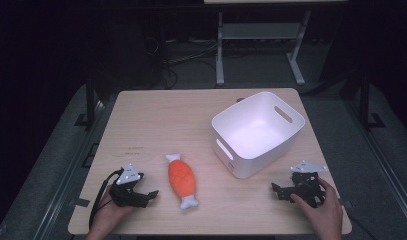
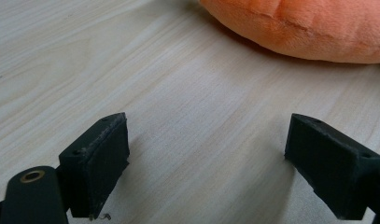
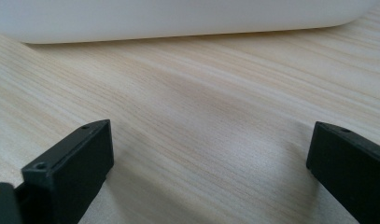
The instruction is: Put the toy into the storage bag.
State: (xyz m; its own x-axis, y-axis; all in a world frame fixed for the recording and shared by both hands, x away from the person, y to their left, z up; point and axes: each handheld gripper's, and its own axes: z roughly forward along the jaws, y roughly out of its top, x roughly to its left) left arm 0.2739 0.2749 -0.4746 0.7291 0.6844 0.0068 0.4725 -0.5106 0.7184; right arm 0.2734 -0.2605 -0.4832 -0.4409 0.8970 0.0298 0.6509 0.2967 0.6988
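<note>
We see the pale wooden surface [image 1: 156, 120] carrying a white plastic bin with slot handles [image 1: 258, 131], empty. Left of the bin lies the orange plush fish toy with white ends [image 1: 182, 180], flat on the surface. Left gripper [image 1: 152, 195] sits just left of the toy, fingers [image 2: 96, 161] wide apart, holding nothing. Right gripper [image 1: 275, 189] sits just right of the bin's near corner, fingers wide apart, empty.

The left gripper view's top edge crops the orange plush toy [image 2: 299, 28].
</note>
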